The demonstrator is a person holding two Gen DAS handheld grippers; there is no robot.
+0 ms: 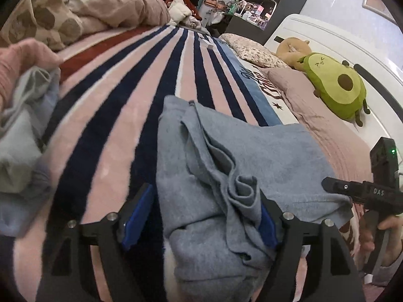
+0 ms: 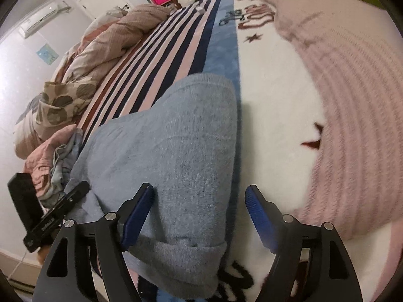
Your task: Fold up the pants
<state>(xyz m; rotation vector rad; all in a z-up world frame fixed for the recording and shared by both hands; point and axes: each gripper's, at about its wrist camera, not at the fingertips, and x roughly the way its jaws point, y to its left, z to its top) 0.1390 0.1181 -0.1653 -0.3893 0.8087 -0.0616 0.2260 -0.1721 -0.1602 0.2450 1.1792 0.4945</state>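
Grey-blue pants (image 1: 264, 156) lie partly folded on a striped bed blanket (image 1: 121, 105). In the left wrist view my left gripper (image 1: 206, 209) is open, its blue pads on either side of a bunched ridge of the pants fabric. In the right wrist view the pants (image 2: 173, 146) lie flat with a rolled hem near the camera. My right gripper (image 2: 201, 201) is open over the pants' right edge, holding nothing. The right gripper also shows at the right edge of the left wrist view (image 1: 362, 193), and the left gripper at the lower left of the right wrist view (image 2: 58, 211).
A pile of pink and pale-blue clothes (image 1: 22, 130) lies to the left. A crumpled duvet (image 1: 83, 15) is at the far left. A pink pillow (image 2: 352, 115) and an avocado plush (image 1: 337, 85) lie to the right.
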